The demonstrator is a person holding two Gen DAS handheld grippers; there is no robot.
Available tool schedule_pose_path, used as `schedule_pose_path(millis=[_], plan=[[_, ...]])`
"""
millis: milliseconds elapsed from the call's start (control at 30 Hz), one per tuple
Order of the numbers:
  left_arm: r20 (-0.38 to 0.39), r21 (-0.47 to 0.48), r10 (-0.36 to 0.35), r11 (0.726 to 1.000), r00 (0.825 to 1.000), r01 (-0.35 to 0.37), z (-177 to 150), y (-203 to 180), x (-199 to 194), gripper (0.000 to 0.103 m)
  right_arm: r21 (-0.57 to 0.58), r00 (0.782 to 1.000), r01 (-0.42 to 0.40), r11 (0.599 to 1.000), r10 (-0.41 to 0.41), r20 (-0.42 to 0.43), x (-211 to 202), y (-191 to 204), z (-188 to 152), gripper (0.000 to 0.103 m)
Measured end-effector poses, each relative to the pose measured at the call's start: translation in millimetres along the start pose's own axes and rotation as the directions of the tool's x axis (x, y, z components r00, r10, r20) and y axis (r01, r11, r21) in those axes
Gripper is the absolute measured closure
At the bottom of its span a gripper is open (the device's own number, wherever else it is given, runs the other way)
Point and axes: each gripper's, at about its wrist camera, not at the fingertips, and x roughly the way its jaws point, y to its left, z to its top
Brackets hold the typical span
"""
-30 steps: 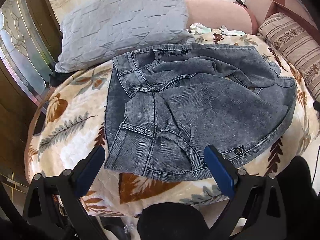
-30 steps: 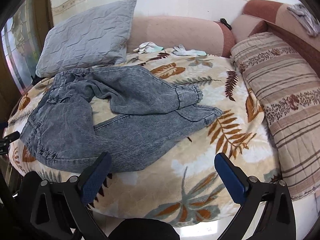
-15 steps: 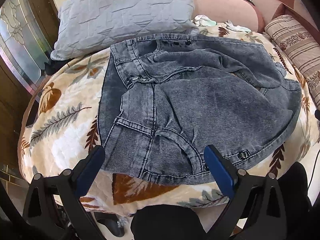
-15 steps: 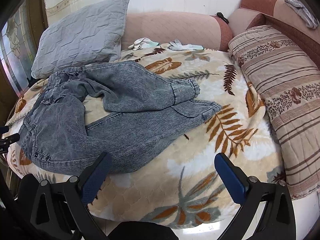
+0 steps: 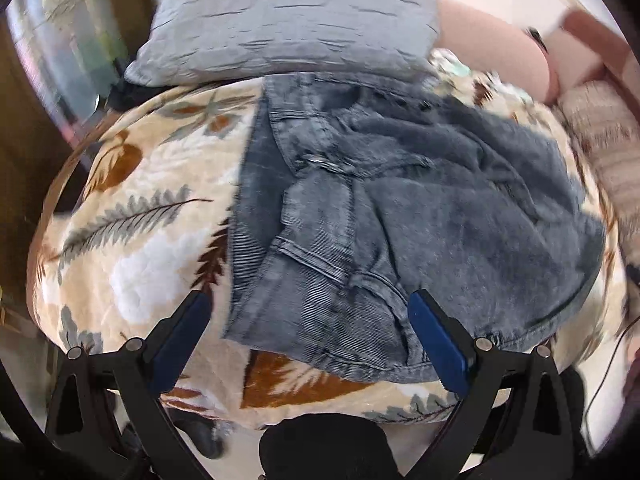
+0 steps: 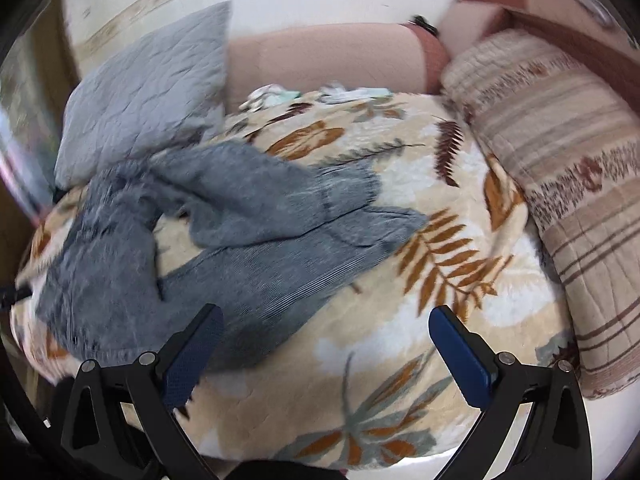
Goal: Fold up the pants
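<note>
At the bottom of the left wrist view the left gripper (image 5: pixel 308 336) stands wide, holding nothing, its right finger over the waistband edge of the pants (image 5: pixel 400 232) and its left finger over the blanket (image 5: pixel 132 240). The pants lie rumpled on the blanket, waist toward the lower centre of the frame, legs trailing to the upper right.

In the right wrist view the right gripper (image 6: pixel 324 344) is also wide and empty, low in the frame, its left finger over the near leg of the pants (image 6: pixel 256 248), its right finger over bare blanket (image 6: pixel 460 300). The two cuffs overlap near the frame's centre. A grey pillow (image 6: pixel 148 92) leans at upper left and a striped cushion (image 6: pixel 560 168) fills the right.

The step looks like the approach to a first grasp. To do it well, I judge the left should pinch the waistband through both layers, while the right takes the cuffs, so the legs can be drawn straight before any fold.

Compared with half a second ago, both views are blurred by motion; the pants sit closer to the left gripper, and the right view has tilted.
</note>
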Motion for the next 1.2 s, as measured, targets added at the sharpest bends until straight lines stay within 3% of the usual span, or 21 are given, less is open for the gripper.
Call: schedule_pose_path(millis=[133, 233, 367, 433, 467, 500, 533, 567, 600, 633, 667, 733, 800, 867, 1000, 1067, 1100, 1133, 1200], plan=[[-0.047, -0.134, -0.036, 0.991, 0.998, 0.030, -4, 28, 9, 0.003, 0.144, 1.000, -0.013, 0.989, 0.016, -0.024, 18, -40, 17, 0.000], [-0.108, -0.195, -0.114, 0.977, 0.988, 0.091, -17, 34, 26, 0.003, 0.266, 0.997, -0.041, 0.963, 0.055, -0.045, 38, -67, 28, 0.000], [-0.193, -0.314, -0.271, 0.928, 0.943, 0.202, -34, 31, 58, 0.003, 0.373, 0.982, -0.121, 0.920, 0.165, -0.088, 76, -78, 37, 0.000], [-0.205, -0.395, -0.371, 0.878, 0.906, 0.270, -39, 28, 73, 0.004, 0.402, 0.971, -0.147, 0.904, 0.208, -0.114, 99, -77, 37, 0.005], [-0.203, -0.446, -0.419, 0.844, 0.885, 0.297, -41, 26, 80, 0.006, 0.415, 0.967, -0.151, 0.897, 0.221, -0.128, 109, -77, 35, 0.015], [-0.198, -0.470, -0.425, 0.832, 0.883, 0.295, -40, 24, 83, 0.007, 0.433, 0.958, -0.155, 0.888, 0.242, -0.155, 122, -77, 32, 0.025], [-0.183, -0.479, -0.415, 0.830, 0.891, 0.287, -36, 22, 83, 0.015, 0.438, 0.953, -0.150, 0.886, 0.247, -0.174, 128, -75, 28, 0.057], [-0.164, -0.477, -0.405, 0.831, 0.900, 0.287, -30, 20, 79, 0.027, 0.434, 0.952, -0.144, 0.889, 0.244, -0.184, 132, -75, 27, 0.101], [-0.152, -0.472, -0.413, 0.829, 0.898, 0.301, -23, 17, 75, 0.075, 0.427, 0.951, -0.164, 0.889, 0.258, -0.172, 131, -75, 28, 0.099], [-0.158, -0.473, -0.436, 0.821, 0.886, 0.319, -19, 16, 75, 0.088, 0.426, 0.953, -0.190, 0.885, 0.271, -0.138, 123, -77, 30, 0.100], [-0.155, -0.483, -0.458, 0.808, 0.875, 0.337, -14, 17, 70, 0.088, 0.419, 0.955, -0.222, 0.880, 0.282, -0.087, 109, -78, 32, 0.100], [-0.136, -0.449, -0.430, 0.830, 0.893, 0.331, -10, 14, 54, 0.088, 0.383, 0.955, -0.275, 0.882, 0.295, 0.004, 74, -80, 34, 0.100], [-0.135, -0.395, -0.398, 0.862, 0.908, 0.319, -13, 11, 40, 0.087, 0.355, 0.958, -0.279, 0.892, 0.282, 0.043, 44, -84, 22, 0.100], [-0.151, -0.385, -0.376, 0.874, 0.914, 0.296, -23, 15, 41, 0.087, 0.352, 0.965, -0.252, 0.902, 0.260, 0.026, 31, -91, -2, 0.099], [-0.234, -0.411, -0.347, 0.882, 0.908, 0.231, -47, 25, 65, 0.085, 0.408, 0.970, -0.151, 0.901, 0.214, -0.114, 46, -110, -63, 0.094], [-0.261, -0.401, -0.348, 0.887, 0.900, 0.227, -51, 29, 66, 0.085, 0.438, 0.965, -0.128, 0.890, 0.214, -0.153, 49, -114, -82, 0.083], [-0.255, -0.380, -0.356, 0.892, 0.899, 0.245, -53, 32, 62, 0.080, 0.447, 0.966, -0.123, 0.886, 0.211, -0.153, 44, -117, -87, 0.079], [-0.246, -0.350, -0.363, 0.898, 0.899, 0.266, -52, 33, 55, 0.076, 0.450, 0.970, -0.119, 0.885, 0.201, -0.138, 37, -122, -86, 0.069], [-0.212, -0.278, -0.370, 0.910, 0.905, 0.307, -50, 40, 37, 0.074, 0.437, 0.991, -0.062, 0.897, 0.106, -0.077, 10, -133, -77, 0.063]])
